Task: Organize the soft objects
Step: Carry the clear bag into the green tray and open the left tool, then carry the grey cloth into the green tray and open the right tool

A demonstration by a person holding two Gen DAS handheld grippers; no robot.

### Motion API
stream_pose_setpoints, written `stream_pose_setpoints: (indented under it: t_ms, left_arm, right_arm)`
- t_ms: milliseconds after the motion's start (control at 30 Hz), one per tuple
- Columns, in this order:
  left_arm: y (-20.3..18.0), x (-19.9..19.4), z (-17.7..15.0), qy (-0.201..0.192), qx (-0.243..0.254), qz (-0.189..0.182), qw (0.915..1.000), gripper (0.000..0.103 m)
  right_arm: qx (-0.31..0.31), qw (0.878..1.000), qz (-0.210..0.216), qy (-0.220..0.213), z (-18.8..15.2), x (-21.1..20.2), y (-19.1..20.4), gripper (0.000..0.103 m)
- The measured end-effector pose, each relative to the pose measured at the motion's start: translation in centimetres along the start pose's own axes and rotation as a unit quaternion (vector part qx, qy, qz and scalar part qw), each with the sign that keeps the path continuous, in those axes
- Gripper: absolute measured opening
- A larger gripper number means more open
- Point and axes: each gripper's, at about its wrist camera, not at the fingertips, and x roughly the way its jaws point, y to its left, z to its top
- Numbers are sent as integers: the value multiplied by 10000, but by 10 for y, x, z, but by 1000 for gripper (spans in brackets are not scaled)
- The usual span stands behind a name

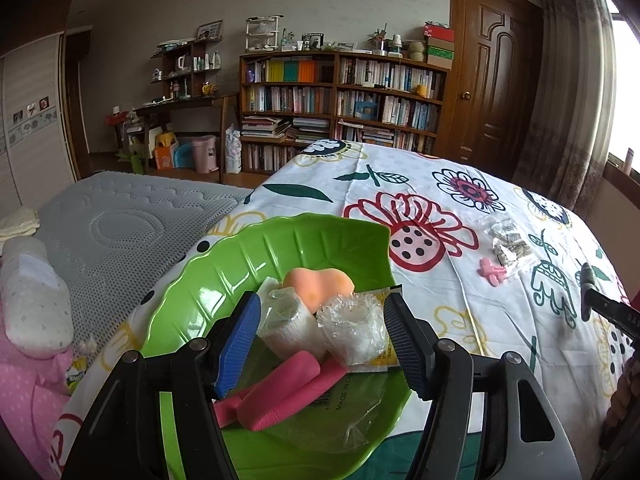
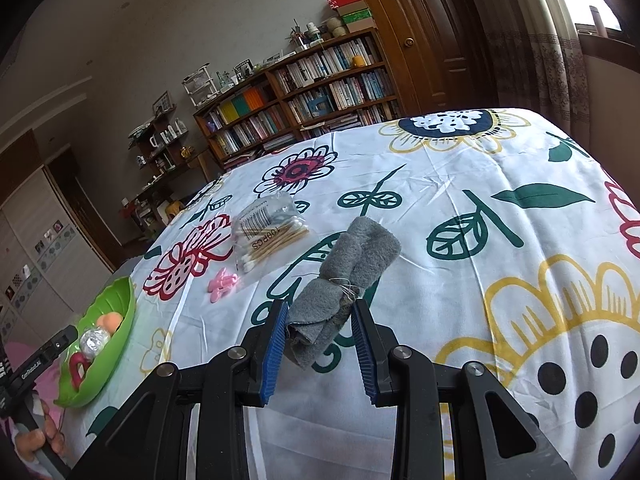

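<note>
Left tool (image 1: 320, 340) hangs over the green leaf-shaped dish (image 1: 224, 256) at the lower centre of the left wrist view, its blue-padded fingers (image 1: 236, 348) spread wide apart with nothing clamped between them. Inside the dish sit a peach-coloured sponge (image 1: 320, 280), a wrapped roll of white gauze (image 1: 288, 320), a crinkly clear-wrapped bundle (image 1: 354, 330) lying on a yellow-edged packet, and pink foam pieces (image 1: 280, 388) on a clear plastic sleeve. The dish rests on the flower-print cloth (image 1: 460, 320) covering the bench, with a grey mattress (image 1: 120, 220) off to the left of the frame. Over in the right wrist view, the right tool (image 2: 320, 340) sits low at the centre, fingers parted on either side of the near end of a rolled grey felt cloth (image 2: 352, 264) tied with thin wire; the left pad looks to be touching the roll, the right one close beside it, but I cannot tell whether it is gripped. The roll lies tilted, running up and to the right across the cloth. Further up and left lies a clear bag of cotton swabs (image 2: 272, 232), and just below-left of it a small pink clip-like piece (image 2: 222, 284). The green dish shows at the lower left edge, beside a hand (image 2: 40, 440) holding the other handle.
</note>
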Motion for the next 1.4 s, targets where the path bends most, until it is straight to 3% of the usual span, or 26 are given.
stream_pose_setpoints:
  t_ms: [400, 767, 1067, 1400]
  left_arm:
    - [25, -6, -7, 36, -137, 97, 9999, 65]
    - [52, -17, -5, -93, -283, 150, 9994, 65]
    - [76, -18, -1, -124, -410, 223, 9988, 65]
    - [86, -23, 3, -175, -546, 211, 9981, 65]
  right_arm:
    - [-399, 9957, 811, 199, -9, -8, 71, 35]
    - [-1014, 9793, 1696, 430, -27, -7, 166, 35]
    - [-1340, 9662, 2062, 777, -47, 9, 218, 35]
    - [-1517, 9541, 2308, 1161, -67, 26, 250, 37]
